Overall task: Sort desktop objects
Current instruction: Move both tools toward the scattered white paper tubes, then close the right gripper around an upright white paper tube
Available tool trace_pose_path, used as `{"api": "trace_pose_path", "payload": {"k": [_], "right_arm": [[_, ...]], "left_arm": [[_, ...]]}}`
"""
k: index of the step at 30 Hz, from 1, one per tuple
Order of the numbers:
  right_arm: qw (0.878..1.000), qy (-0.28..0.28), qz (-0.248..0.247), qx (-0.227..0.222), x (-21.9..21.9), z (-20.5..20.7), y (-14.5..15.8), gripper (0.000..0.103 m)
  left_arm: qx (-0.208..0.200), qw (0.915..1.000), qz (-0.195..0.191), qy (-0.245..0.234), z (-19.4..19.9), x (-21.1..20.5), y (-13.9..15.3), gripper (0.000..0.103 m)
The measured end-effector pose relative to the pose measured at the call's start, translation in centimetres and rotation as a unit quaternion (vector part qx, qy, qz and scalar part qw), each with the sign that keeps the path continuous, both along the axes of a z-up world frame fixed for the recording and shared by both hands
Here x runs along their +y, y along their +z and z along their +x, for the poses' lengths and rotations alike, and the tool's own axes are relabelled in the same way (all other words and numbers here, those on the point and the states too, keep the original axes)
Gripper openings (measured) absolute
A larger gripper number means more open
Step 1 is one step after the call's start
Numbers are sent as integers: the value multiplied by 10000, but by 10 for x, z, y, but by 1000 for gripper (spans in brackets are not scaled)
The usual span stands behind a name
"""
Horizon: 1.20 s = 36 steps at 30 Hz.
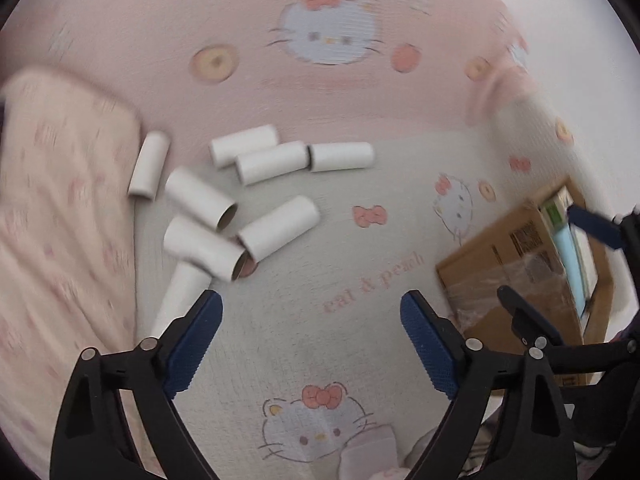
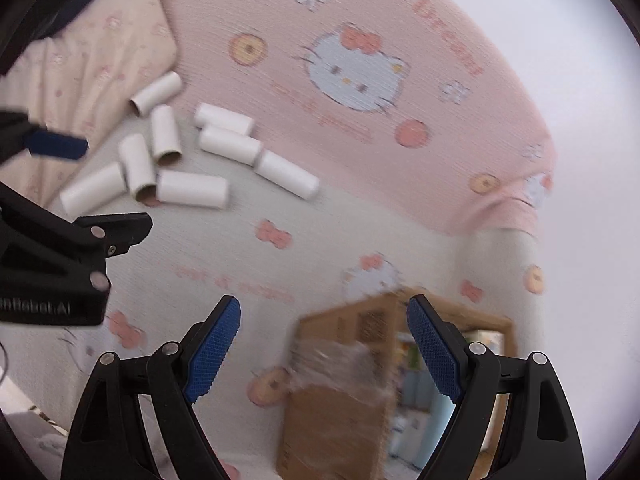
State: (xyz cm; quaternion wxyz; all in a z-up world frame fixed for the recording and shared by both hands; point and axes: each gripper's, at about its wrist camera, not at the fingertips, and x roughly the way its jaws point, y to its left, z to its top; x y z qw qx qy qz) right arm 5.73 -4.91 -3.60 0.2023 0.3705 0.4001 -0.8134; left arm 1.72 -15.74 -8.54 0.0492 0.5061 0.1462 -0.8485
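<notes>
Surface: a soft blanket [image 1: 320, 208] printed with cartoon cat faces, bows and round peach motifs; far half pink, near half cream. A pale pink floral pillow [image 1: 60, 220] lies along its left edge. Beyond the blanket's far edge only a plain white background shows; both views are motion-blurred.

Writing: "cat & peach" in pink script on the cream half, legible in the left wrist view. A blurred pink line on the pink band cannot be read. The left gripper's body carries white lettering, cut off by the frame edge in the right wrist view.

Task items: eight white cardboard tubes [image 1: 224, 200] lying loose in a cluster near the pillow, several touching. A brown cardboard box [image 1: 520, 264] with a barcode label and clear tape sits at the right, well apart from the tubes, holding coloured packets.

Left gripper [image 1: 312, 340]: jaws spread wide, nothing between them. Right gripper [image 2: 324, 348]: likewise wide apart and empty, above the box.
</notes>
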Motion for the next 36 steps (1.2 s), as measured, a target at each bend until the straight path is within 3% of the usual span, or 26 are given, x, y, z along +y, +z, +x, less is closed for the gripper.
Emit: {"api": "trace_pose_path", "payload": {"k": [3, 6, 11, 15, 19, 22, 26, 30, 33, 36], "right_arm": [[9994, 134, -232, -201, -9, -1, -11, 84], [9982, 392, -412, -178, -21, 2, -21, 84], [9898, 836, -1084, -403, -37, 3, -39, 84], [9789, 1402, -1395, -510, -51, 9, -60, 84], [9696, 2032, -1303, -396, -71, 26, -83, 84], [9707, 2152, -1021, -313, -86, 31, -102, 84], [9691, 2071, -1166, -659, -94, 29, -120, 84], [9664, 1472, -1711, -1233, -99, 10, -140, 84], [9585, 1020, -2050, -1698, -103, -4, -153, 83], [9485, 808, -2344, -1969, -100, -12, -160, 83]], "left_arm": [[-172, 9995, 218, 172, 9, -18, -23, 88], [-318, 9989, -20, 340, 21, -31, -45, 83], [-114, 9980, -323, 524, 38, -51, -63, 76], [-95, 9978, -264, 598, 44, -69, -78, 58], [-135, 9964, 163, 821, 43, -91, -92, 53], [-172, 9933, 417, 1067, 41, -108, -104, 50], [-224, 9913, 375, 1241, 38, -123, -112, 47], [-392, 9894, 638, 1241, 35, -137, -126, 47], [-339, 9797, 1379, 1417, 39, -149, -137, 47], [-446, 9704, 1829, 1510, 40, -150, -145, 48]]}}
